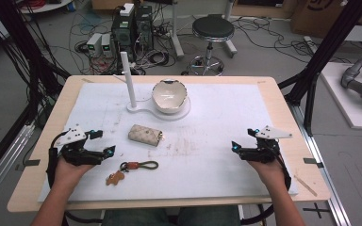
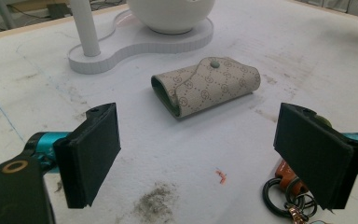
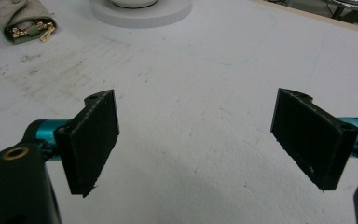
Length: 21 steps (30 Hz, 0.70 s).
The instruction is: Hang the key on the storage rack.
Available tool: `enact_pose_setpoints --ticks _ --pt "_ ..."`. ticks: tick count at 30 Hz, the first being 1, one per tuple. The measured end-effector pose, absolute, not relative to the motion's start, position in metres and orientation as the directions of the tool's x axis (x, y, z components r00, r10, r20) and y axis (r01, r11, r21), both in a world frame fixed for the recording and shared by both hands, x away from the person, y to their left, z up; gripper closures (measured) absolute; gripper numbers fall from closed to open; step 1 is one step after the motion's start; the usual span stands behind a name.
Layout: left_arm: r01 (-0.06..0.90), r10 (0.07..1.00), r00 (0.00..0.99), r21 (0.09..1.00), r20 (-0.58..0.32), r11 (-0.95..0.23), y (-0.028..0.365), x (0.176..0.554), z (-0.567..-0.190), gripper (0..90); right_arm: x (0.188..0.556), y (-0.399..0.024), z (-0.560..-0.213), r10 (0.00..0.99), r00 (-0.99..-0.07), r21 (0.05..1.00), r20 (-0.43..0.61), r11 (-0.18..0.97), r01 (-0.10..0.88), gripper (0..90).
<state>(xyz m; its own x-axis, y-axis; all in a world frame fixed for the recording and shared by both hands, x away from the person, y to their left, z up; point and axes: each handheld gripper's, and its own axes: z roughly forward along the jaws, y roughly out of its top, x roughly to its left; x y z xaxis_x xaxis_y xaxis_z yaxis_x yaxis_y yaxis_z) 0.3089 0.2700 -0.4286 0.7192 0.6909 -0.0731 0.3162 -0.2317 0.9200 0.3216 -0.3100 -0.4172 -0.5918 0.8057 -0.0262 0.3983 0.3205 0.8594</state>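
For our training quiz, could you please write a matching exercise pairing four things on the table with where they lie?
Things:
1. bowl
2. key pouch
3. key ring
4. post

Places:
A. flat on the mat, between the stand and the key ring
B. upright on the narrow end of the stand
C. nearest the left gripper, by the table's near edge
D. on the round end of the stand

Pairs: 1-D, 2-A, 3-C, 4-B

A key pouch lies before the bowl, with a keyring nearer the person.
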Motion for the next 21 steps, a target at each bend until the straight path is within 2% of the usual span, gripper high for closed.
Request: enact_pose_setpoints --ticks 21 --pt "0.312 0.639 0.765 0.911 -0.074 -0.268 0.2613 0.3071 -0.431 14.4 0.3222 -0.3099 -0.4184 0.801 -0.597 0.85 -0.04 0.341 0.402 15.3"
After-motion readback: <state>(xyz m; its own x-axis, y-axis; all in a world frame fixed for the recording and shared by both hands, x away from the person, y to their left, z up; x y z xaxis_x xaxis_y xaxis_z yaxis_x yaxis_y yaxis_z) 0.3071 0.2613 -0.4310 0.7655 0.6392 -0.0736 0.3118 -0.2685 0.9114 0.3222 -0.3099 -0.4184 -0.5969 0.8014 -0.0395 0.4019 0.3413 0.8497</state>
